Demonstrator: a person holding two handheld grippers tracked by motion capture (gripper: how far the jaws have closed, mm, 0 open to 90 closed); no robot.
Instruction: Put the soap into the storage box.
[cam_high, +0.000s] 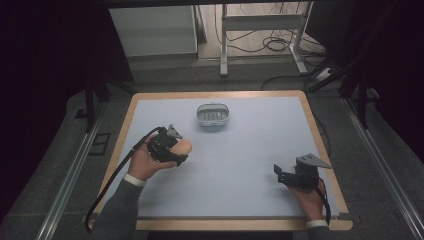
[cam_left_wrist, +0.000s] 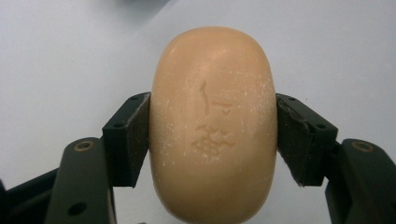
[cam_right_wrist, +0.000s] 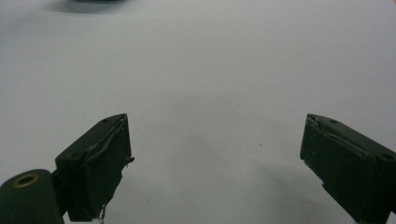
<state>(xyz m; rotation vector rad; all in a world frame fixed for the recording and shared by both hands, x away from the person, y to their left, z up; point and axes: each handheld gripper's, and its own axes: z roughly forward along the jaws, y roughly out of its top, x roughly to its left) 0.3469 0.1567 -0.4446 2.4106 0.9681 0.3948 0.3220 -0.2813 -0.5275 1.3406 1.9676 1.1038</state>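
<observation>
Nearest: left gripper (cam_left_wrist: 212, 140), its two black jaws pressed flat against the sides of a peach-coloured soap bar (cam_left_wrist: 213, 123), which stands lengthwise between them with faint stamped marks on its face.
Landmark: clear soap dish (cam_high: 213, 115), standing at the far middle of the pale blue table mat (cam_high: 250, 150).
Soap bar place: held in the left gripper (cam_high: 181, 152), nearer the person than the soap dish and to its left, apart from it; whether it rests on the mat or is just off it cannot be told.
Right gripper (cam_high: 281, 176): nearer the person than the soap dish and well to its right; its jaws (cam_right_wrist: 215, 163) stand wide apart with nothing between them, bare mat beyond.
Step in hand: by my reading, the bar is gripped and ready to be carried to the dish.
Next move: likely a lift, a carry away from the person and rightward until the bar is over the dish, then a gentle lowering before the jaws part; soap is slippery, so a firm grip matters.
Count: one soap bar, one soap dish, two grippers, two hands.
</observation>
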